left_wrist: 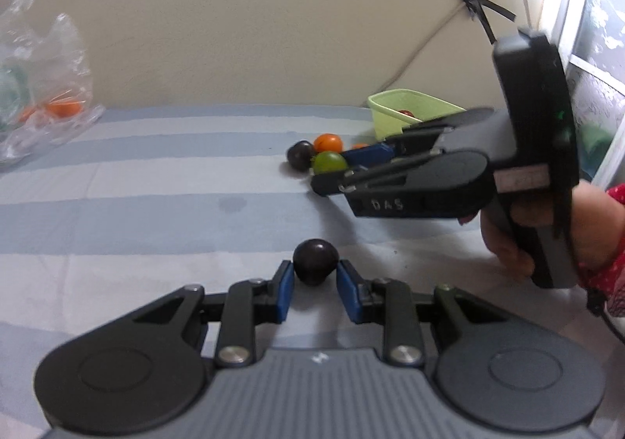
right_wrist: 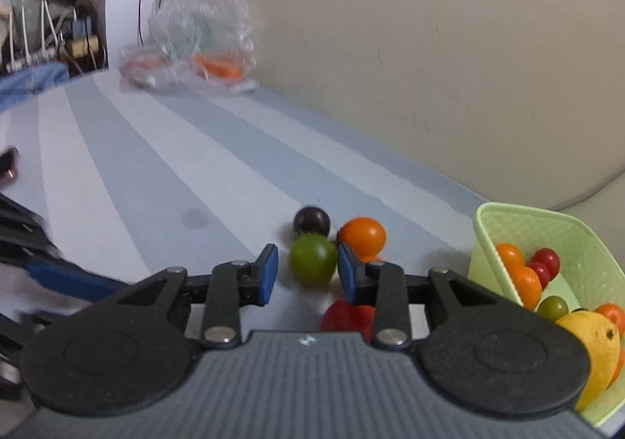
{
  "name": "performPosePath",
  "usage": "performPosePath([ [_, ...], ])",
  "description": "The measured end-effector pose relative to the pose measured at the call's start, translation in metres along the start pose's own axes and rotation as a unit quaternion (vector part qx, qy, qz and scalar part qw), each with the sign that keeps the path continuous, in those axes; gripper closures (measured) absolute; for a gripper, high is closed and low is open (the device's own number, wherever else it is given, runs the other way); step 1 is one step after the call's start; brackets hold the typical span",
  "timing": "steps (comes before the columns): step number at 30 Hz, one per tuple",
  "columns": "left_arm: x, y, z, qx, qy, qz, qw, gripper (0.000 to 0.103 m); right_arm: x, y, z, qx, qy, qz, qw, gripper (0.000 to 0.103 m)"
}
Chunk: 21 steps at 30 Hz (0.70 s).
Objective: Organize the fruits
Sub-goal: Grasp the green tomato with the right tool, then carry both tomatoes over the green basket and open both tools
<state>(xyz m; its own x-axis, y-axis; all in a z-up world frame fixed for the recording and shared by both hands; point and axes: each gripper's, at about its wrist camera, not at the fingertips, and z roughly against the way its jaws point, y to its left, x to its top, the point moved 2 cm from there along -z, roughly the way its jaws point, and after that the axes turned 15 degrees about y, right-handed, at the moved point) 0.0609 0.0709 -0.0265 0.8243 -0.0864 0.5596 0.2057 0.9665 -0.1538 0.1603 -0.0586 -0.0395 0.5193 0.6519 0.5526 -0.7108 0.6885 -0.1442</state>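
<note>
In the left wrist view, my left gripper is open with its blue pads on either side of a dark purple fruit on the striped cloth; the pads stand slightly apart from it. My right gripper is open around a green fruit on the cloth, its right pad close to it. A second dark fruit and an orange fruit lie just beyond. A red fruit lies under the right gripper. The green basket at right holds several fruits.
A crumpled clear plastic bag with orange fruit inside lies at the far end of the table by the wall. The beige wall runs along the table's far side. The right gripper and hand fill the right of the left wrist view.
</note>
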Motion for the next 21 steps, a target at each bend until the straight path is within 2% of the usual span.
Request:
performPosePath([
  [1, 0.000, 0.002, 0.001, 0.002, -0.002, 0.005, 1.0000, 0.078, 0.000, 0.000, 0.000, -0.005, -0.005, -0.001, 1.000, 0.073],
  [3, 0.001, 0.003, 0.004, 0.001, -0.005, 0.011, 0.9999, 0.078, -0.004, -0.001, 0.013, -0.014, -0.027, -0.018, 0.999, 0.074],
  [5, 0.001, 0.000, 0.009, -0.005, -0.009, 0.011, 0.9999, 0.078, -0.013, -0.004, 0.036, 0.002, -0.056, -0.038, 0.998, 0.074],
  [7, -0.001, -0.010, 0.013, -0.013, -0.011, -0.002, 0.9999, 0.078, -0.032, -0.007, 0.063, 0.010, -0.080, -0.058, 0.995, 0.073],
  [9, 0.000, -0.026, 0.012, -0.027, -0.011, -0.019, 0.9994, 0.078, -0.056, -0.008, 0.084, 0.000, -0.091, -0.071, 0.993, 0.073],
  [14, -0.002, -0.083, 0.000, -0.072, 0.007, -0.078, 0.9944, 0.078, -0.128, -0.019, 0.113, -0.034, -0.071, -0.129, 0.989, 0.073],
  [21, -0.010, -0.171, -0.027, -0.122, 0.049, -0.165, 0.9774, 0.078, -0.204, -0.036, 0.150, -0.082, -0.064, -0.217, 0.971, 0.073],
])
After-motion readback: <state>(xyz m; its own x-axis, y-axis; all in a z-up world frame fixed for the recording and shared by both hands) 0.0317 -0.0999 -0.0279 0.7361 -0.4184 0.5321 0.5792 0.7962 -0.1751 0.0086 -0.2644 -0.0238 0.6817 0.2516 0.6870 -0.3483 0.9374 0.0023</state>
